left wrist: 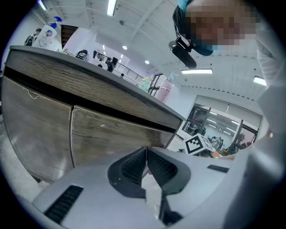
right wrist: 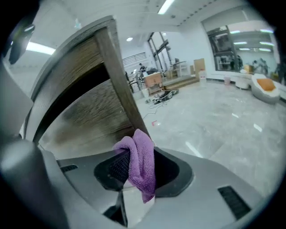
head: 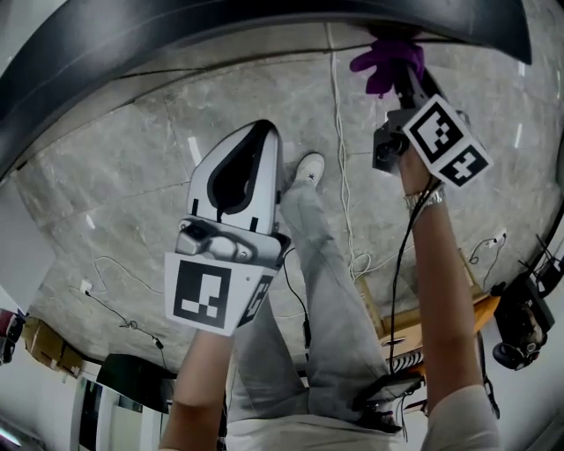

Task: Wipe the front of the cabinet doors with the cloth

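Note:
A purple cloth [right wrist: 140,165] hangs pinched between the jaws of my right gripper [right wrist: 136,154], which is shut on it. In the head view the cloth [head: 381,63] sits at the top right, right under the dark countertop edge [head: 264,26], with the right gripper [head: 401,70] behind it. The wood-grain cabinet door [right wrist: 87,118] stands just beyond the cloth, near the cabinet's end corner; contact cannot be told. My left gripper [left wrist: 146,151] is shut and empty, pointing at two cabinet doors [left wrist: 103,129] from a short way off. It shows at centre-left in the head view [head: 263,130].
Spray bottles [left wrist: 47,36] and a pink bottle [left wrist: 166,87] stand on the countertop. A white cable [head: 342,176] runs over the marble floor beside the person's leg and shoe [head: 308,167]. Wooden frames [head: 414,319] and black equipment [head: 520,321] lie at the lower right.

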Tool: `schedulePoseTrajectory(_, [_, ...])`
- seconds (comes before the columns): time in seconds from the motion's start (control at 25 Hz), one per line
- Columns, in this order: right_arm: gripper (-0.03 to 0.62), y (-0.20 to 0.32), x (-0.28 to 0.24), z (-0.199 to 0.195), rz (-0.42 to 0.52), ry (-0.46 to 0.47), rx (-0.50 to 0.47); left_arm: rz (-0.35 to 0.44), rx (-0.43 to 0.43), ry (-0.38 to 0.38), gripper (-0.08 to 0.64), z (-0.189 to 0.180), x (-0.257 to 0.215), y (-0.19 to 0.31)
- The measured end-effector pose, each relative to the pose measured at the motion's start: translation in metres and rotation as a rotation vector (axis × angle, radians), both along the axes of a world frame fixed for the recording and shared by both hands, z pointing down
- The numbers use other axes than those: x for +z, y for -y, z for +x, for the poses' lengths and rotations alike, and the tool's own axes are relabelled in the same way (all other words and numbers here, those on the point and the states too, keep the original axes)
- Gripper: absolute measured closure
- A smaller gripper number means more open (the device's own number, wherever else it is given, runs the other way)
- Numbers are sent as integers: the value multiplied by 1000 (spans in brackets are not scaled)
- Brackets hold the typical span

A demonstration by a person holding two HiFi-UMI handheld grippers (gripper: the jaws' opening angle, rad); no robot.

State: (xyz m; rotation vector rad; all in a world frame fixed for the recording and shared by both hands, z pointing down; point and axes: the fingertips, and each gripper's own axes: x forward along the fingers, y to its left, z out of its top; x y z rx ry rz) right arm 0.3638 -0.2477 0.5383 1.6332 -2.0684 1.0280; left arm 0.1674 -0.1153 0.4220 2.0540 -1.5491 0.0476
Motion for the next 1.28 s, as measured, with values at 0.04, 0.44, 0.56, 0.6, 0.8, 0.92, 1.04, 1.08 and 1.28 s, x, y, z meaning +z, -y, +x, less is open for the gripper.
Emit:
schedulePoseTrajectory(0.04, [457, -3, 1, 2, -6, 32, 42, -2, 0, 2, 543, -6, 1, -3])
schedulePoseTrajectory(0.44, [457, -92, 29, -125, -105, 69, -127, -29, -35, 37, 543, -102, 10, -44])
schedulePoseTrajectory(0.56, [457, -113, 36, -182, -123, 81, -229, -39, -57, 58, 543, -133, 13, -52])
schedulePoseTrajectory(0.6, [457, -118, 38, -200, -127, 80, -259, -40, -67, 62, 543, -144, 15, -54])
schedulePoseTrajectory(0.8, [459, -128, 44, -281, -133, 97, -360, -48, -126, 69, 543, -191, 20, -69])
schedulePoseTrajectory(0.92, [459, -119, 53, -308, -144, 108, -397, -54, -167, 68, 543, -202, 23, -75])
schedulePoseTrajectory(1.04, [459, -107, 63, -324, -157, 117, -393, -62, -195, 65, 543, -210, 29, -78])
schedulePoseTrajectory(1.08, [458, -103, 66, -325, -158, 114, -393, -65, -206, 64, 543, -211, 30, -78])
schedulePoseTrajectory(1.28, [457, -84, 78, -311, -175, 111, -407, -81, -285, 68, 544, -206, 37, -74])
